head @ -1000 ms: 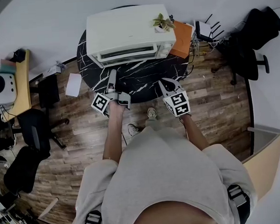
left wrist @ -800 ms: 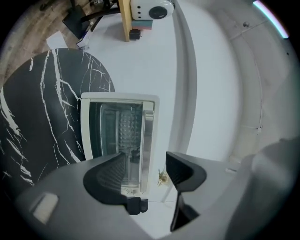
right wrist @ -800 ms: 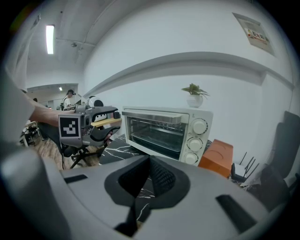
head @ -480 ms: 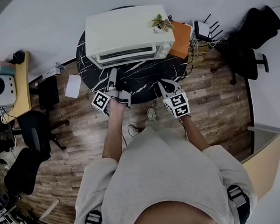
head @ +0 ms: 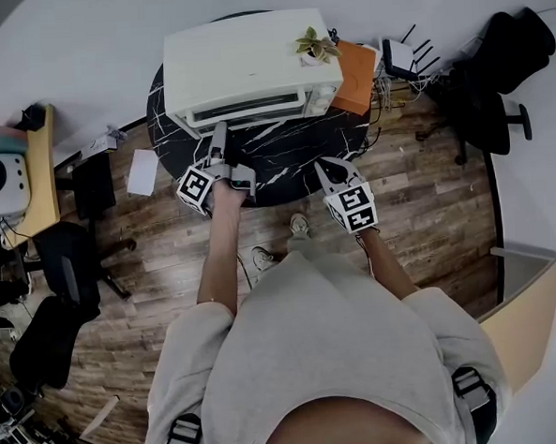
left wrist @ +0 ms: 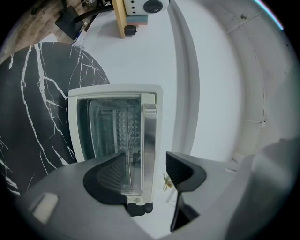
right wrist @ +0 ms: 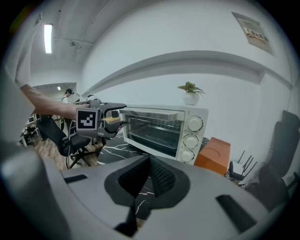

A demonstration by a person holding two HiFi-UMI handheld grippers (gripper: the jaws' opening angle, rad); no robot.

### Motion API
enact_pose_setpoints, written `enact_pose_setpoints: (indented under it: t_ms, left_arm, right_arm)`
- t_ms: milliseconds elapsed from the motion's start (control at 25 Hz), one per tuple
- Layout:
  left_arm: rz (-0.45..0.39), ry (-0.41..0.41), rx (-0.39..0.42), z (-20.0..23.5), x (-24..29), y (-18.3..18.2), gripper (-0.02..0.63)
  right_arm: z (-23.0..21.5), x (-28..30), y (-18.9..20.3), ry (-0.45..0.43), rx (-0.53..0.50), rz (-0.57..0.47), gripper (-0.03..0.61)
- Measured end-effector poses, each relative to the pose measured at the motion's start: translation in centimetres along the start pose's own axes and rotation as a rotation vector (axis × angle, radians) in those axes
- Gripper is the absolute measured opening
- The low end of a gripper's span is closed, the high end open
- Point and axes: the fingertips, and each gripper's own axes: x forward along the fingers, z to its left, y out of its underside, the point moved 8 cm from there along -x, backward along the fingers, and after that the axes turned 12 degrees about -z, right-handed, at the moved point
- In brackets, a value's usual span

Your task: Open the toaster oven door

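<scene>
Oven (head: 250, 68) is set at the back edge of the round black table (head: 293, 154), front toward the person. Door (head: 249, 106) is seen shut, with the handle (left wrist: 149, 140) running along its top edge. Three knobs (right wrist: 192, 133) are stacked on the panel right of the door.

Left gripper (head: 218, 135) is held at the door's left end, rolled on its side. Its jaws are spread wide and placed either side of the handle: one by the glass, one on the outer side. Nothing is clamped; contact with the handle cannot be confirmed from the left gripper view.

Right gripper (head: 336, 166) is held well apart from the oven, over the table's front right edge, pointed toward the oven. Its jaws are pressed together with nothing between them.

A small potted plant (head: 316, 45) is placed on the oven's top right corner. An orange box (head: 358, 75) is set just beside the oven's right side, at the table's right back edge.
</scene>
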Motion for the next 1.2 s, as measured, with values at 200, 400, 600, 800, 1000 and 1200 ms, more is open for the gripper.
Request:
enact_pose_setpoints:
  t_ms: [200, 400, 600, 800, 1000, 1200]
  left_arm:
    - [-0.016, -0.021, -0.015, 0.2, 1.1, -0.2, 0.253]
    - [-0.022, -0.024, -0.016, 0.4, 2.1, -0.5, 0.252]
    - [-0.019, -0.020, 0.002, 0.1, 3.0, -0.7, 0.251]
    - [-0.028, -0.029, 0.003, 0.1, 3.4, -0.8, 0.217]
    - [-0.037, -0.022, 0.020, -0.1, 3.5, -1.1, 0.125]
    - [-0.045, -0.016, 0.011, -0.2, 3.4, -1.0, 0.112]
  right_arm:
    - [-0.4, 0.1, 0.1, 0.001, 0.001, 0.002, 0.012]
    - [-0.6, 0.1, 0.1, 0.001, -0.002, 0.008, 0.012]
    - [-0.7, 0.2, 0.1, 0.003, 0.001, 0.008, 0.012]
    - [-0.8, 0.3, 0.2, 0.005, 0.005, 0.008, 0.012]
    - [-0.8, 0.2, 0.2, 0.008, 0.006, 0.006, 0.012]
    - [-0.6, 0.4, 0.1, 0.004, 0.003, 0.003, 0.012]
